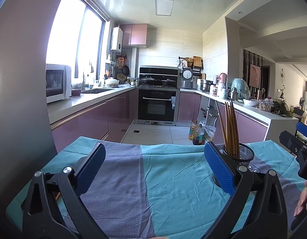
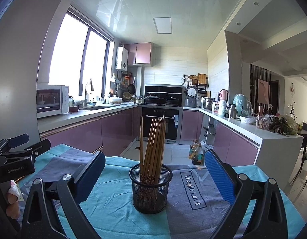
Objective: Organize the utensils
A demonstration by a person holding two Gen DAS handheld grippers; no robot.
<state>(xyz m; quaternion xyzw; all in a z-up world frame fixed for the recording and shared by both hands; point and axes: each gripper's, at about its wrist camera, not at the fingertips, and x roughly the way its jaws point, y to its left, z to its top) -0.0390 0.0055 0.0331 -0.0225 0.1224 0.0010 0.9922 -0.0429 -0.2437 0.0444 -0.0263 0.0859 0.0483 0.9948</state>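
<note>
- my left gripper [image 1: 154,166] is spread wide, nothing between its blue pads, hovering over the tablecloth [image 1: 173,179] of teal and grey-purple panels.
- my right gripper [image 2: 154,176] is spread wide too, holding nothing, and it looks straight at the mesh cup [image 2: 150,187].
- the mesh cup stands upright on the cloth, centred between my right fingers but apart from both pads.
- the chopsticks [image 2: 153,145] are all in the cup, a wooden bundle leaning slightly right, with one stick standing nearly vertical on the left side of the bundle.
- their patterned lower ends show through the mesh.
- from the left wrist view the same cup [image 1: 241,155] sits just behind my right-hand finger pad, partly hidden by it, sticks [image 1: 230,127] poking up above it.
- printed text "magic.love" [image 2: 193,189] lies on a grey panel just right of the cup.
- the right gripper's body shows at the far right edge of the left view, and the left gripper's body at the left edge of the right view.
- behind the table: oven [image 2: 162,125], purple cabinets, oil bottles [image 2: 196,152] on the floor.
</note>
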